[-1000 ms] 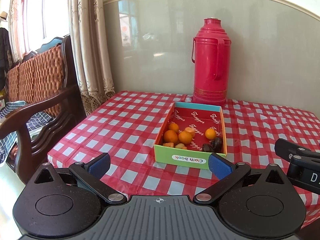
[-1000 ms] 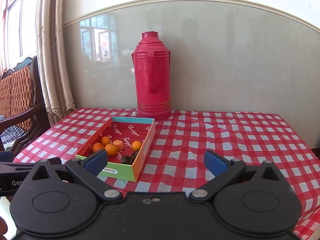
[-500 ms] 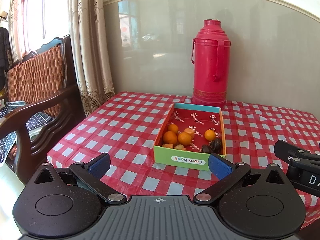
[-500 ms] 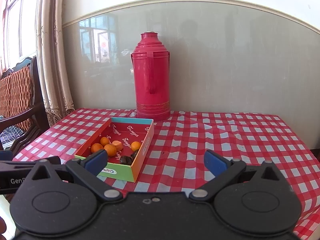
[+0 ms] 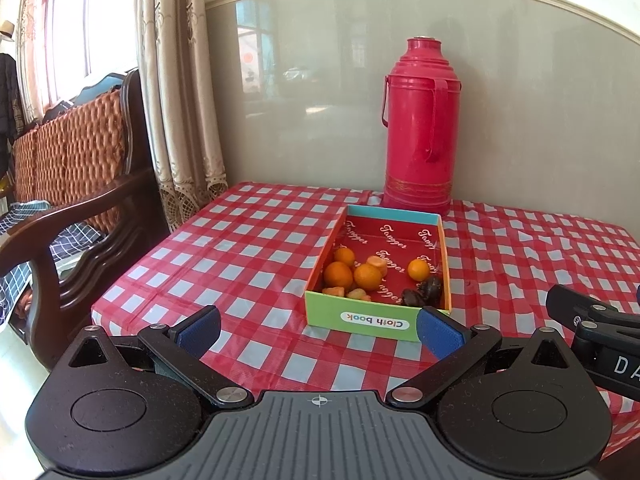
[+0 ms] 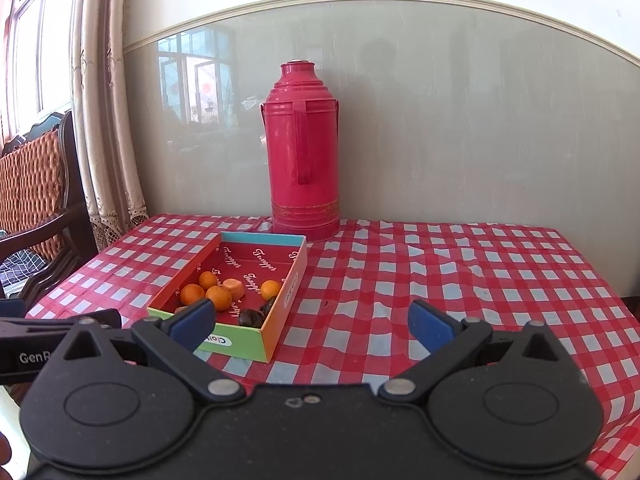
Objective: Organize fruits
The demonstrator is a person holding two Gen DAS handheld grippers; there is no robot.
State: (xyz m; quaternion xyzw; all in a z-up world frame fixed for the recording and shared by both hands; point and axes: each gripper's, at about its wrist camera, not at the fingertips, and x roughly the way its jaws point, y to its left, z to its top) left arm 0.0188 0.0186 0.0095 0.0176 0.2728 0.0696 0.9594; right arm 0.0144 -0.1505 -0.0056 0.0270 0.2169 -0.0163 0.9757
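Note:
A shallow cardboard box [image 5: 375, 322] [image 6: 289, 292] with a green front marked "Cloth book" and a red inside sits on the checked table. In it lie several small oranges [image 5: 338, 274] [image 6: 218, 297], pale peeled pieces [image 5: 378, 263] [image 6: 234, 287] and dark dates [image 5: 428, 287] [image 6: 250, 316]. My left gripper [image 5: 319, 331] hovers open just short of the box's front wall, nothing between its blue pads. My right gripper [image 6: 311, 322] is open and empty too, to the right of the box's near corner; its body [image 5: 592, 328] shows at the right edge of the left wrist view.
A tall red thermos [image 5: 421, 128] [image 6: 304, 152] stands behind the box against the wall. The red-and-white tablecloth [image 5: 248, 248] [image 6: 460, 272] runs to the near and left edges. A wooden armchair [image 5: 72, 200] and a curtain [image 5: 180, 92] stand left of the table.
Both views have drawn back a little from the table, so the box looks slightly farther off. Both grippers have stayed open.

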